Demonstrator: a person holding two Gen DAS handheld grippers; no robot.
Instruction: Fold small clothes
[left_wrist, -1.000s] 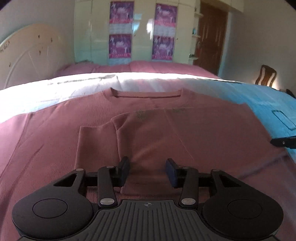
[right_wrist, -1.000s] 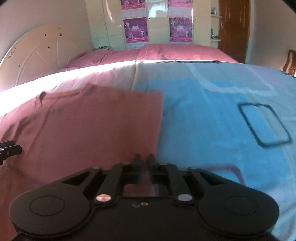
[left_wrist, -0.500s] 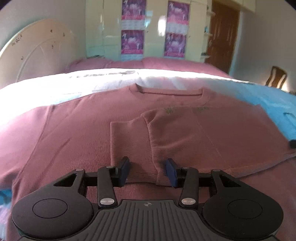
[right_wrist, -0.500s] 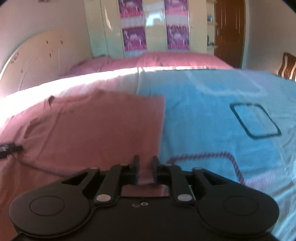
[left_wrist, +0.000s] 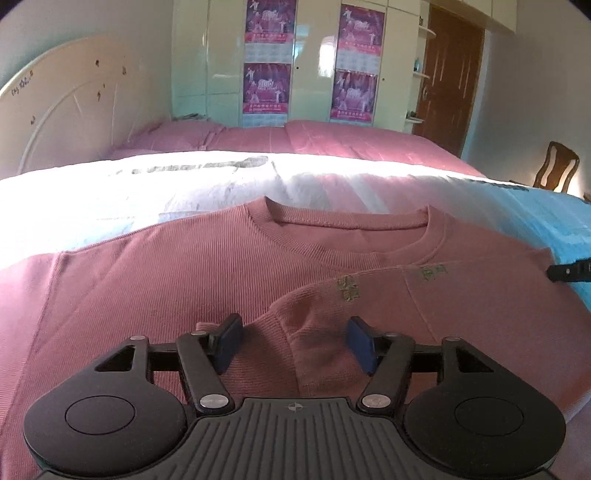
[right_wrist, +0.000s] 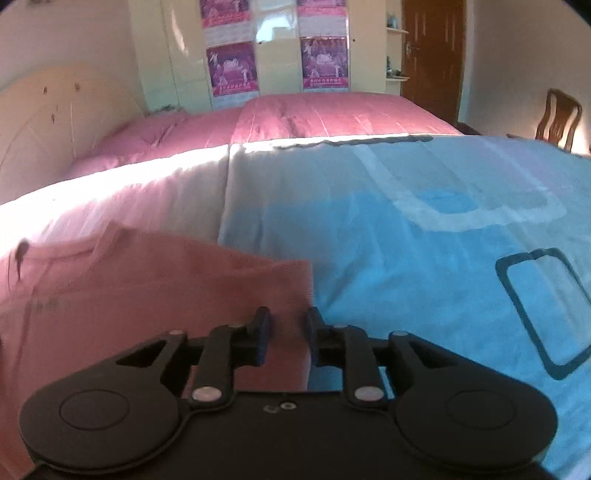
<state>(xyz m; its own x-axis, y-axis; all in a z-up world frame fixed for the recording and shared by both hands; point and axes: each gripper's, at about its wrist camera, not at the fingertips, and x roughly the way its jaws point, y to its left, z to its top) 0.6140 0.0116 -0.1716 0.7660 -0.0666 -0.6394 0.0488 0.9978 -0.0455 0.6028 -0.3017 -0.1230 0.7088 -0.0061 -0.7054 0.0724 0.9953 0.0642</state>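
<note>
A pink ribbed sweater (left_wrist: 177, 280) lies flat on the bed, its collar (left_wrist: 347, 225) at the far side. One part (left_wrist: 424, 310) of it is folded in over the chest. My left gripper (left_wrist: 293, 326) hovers over that fold, its jaws opening, with cloth below them but none pinched. The tip of my right gripper (left_wrist: 569, 273) shows at the right edge of the left wrist view. In the right wrist view my right gripper (right_wrist: 287, 321) sits at the sweater's (right_wrist: 147, 295) folded right edge. Its jaws are opening, the cloth edge loose between them.
The blue and white patterned sheet (right_wrist: 424, 266) stretches to the right of the sweater. Behind lie a pink quilt (left_wrist: 351, 147), a cream headboard (left_wrist: 55, 118) and a wardrobe with posters (left_wrist: 266, 77). A wooden chair (left_wrist: 557, 170) and a brown door (left_wrist: 450, 81) stand at the far right.
My left gripper has moved up the sweater towards the collar and its jaws have spread. My right gripper, pinching the sweater's edge half a second ago, has moved along it and parted its jaws.
</note>
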